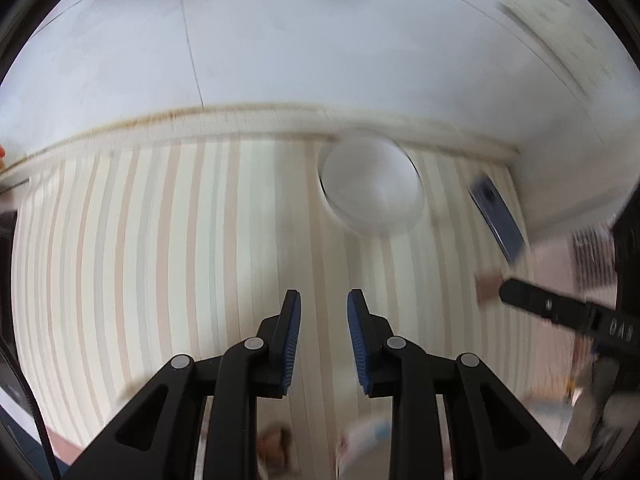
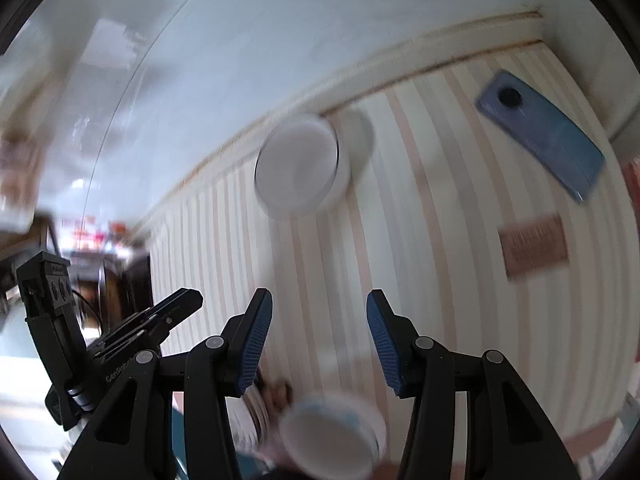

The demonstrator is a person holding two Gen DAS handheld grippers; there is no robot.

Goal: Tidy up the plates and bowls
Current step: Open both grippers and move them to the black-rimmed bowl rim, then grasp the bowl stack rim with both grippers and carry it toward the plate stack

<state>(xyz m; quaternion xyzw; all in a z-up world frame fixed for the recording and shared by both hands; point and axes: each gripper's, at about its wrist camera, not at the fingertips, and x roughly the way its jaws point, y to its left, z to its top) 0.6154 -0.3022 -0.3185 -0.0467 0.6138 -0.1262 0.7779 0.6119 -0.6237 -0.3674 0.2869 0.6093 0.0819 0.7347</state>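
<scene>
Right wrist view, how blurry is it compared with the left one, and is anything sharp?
Right wrist view: the white bowl, blue phone and the bowl near the bottom edge are smeared by motion blur; only the right gripper is crisp. Left wrist view: the same blur softens the white bowl and phone, while the left gripper stays sharp. Both bend the striped tablecloth.

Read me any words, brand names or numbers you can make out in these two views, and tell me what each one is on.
"GenRobot" (last letters cut off): printed in white on the body of the left gripper, seen in the right wrist view.
Embossed marks on the right gripper, perhaps "048": too blurred to be sure.
Brown card on the striped tablecloth: print too blurred to read.
Phone: no readable text.
</scene>
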